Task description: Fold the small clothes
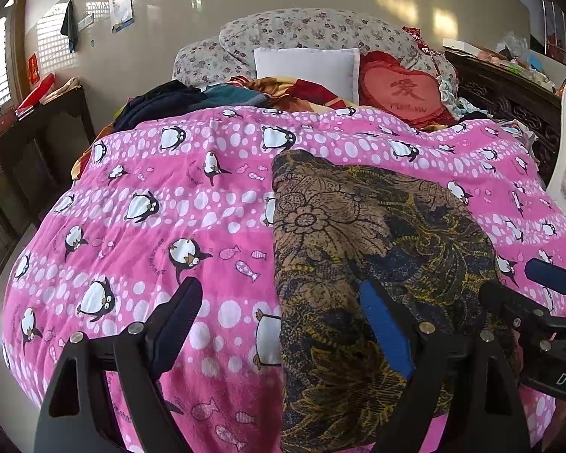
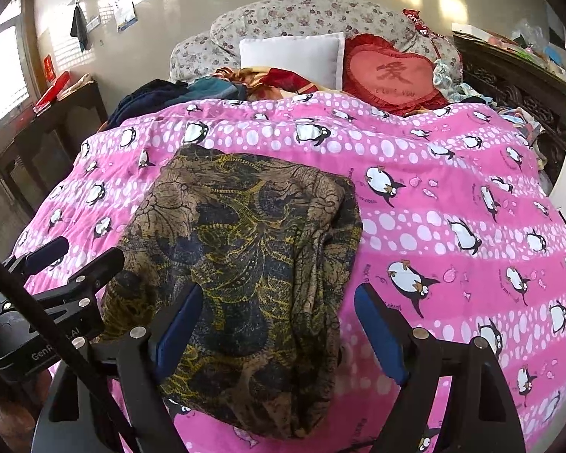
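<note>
Both pairs of fingers stand wide apart and hold nothing: the left gripper (image 1: 279,324) straddles the left edge of the brown, navy and yellow floral-print fabric garment (image 1: 373,264), and the right gripper (image 2: 279,324) straddles its right edge. That garment lies folded into a thick oblong on the pink penguin-print fleece blanket (image 2: 452,226), its long axis running from the near end by the grippers toward the white square pillow (image 2: 290,56). Its far end looks squarer; its near end droops over the blanket's edge. To do the next fold well, each gripper probably ought to pinch a near corner through all layers, then carry both evenly toward the far end. Beside the pillow leans a red heart-shaped cushion (image 2: 392,73).
</note>
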### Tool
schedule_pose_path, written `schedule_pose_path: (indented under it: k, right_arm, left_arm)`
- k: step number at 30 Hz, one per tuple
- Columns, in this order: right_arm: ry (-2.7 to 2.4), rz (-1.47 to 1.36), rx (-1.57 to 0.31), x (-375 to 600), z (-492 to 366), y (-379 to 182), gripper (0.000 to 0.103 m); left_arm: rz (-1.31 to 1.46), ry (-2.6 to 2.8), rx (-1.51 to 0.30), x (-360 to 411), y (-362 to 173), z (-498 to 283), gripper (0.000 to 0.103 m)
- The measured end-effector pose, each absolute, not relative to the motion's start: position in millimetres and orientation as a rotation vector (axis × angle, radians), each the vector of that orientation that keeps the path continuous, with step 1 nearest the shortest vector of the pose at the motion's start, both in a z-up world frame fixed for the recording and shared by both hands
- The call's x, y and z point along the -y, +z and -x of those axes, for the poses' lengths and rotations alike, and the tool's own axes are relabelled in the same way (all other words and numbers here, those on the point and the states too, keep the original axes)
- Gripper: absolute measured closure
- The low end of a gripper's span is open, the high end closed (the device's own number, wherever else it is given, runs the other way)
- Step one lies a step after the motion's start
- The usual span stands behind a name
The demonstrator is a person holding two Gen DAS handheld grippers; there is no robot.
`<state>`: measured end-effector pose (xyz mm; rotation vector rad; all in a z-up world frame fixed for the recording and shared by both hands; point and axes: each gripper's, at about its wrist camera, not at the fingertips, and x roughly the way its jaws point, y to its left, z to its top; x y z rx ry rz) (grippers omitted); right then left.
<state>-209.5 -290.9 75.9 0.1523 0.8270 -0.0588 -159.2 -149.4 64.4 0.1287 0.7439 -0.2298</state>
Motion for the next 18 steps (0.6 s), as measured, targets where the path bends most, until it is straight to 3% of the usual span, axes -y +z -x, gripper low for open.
schedule_pose_path:
  k: [18]
  right_arm:
    - [-0.046, -0.174, -0.842, 291.9, 209.5, 71.5, 0.016]
  left_arm:
    - [-0.12, -0.233, -0.721, 150.9, 68.0, 162.6, 0.018]
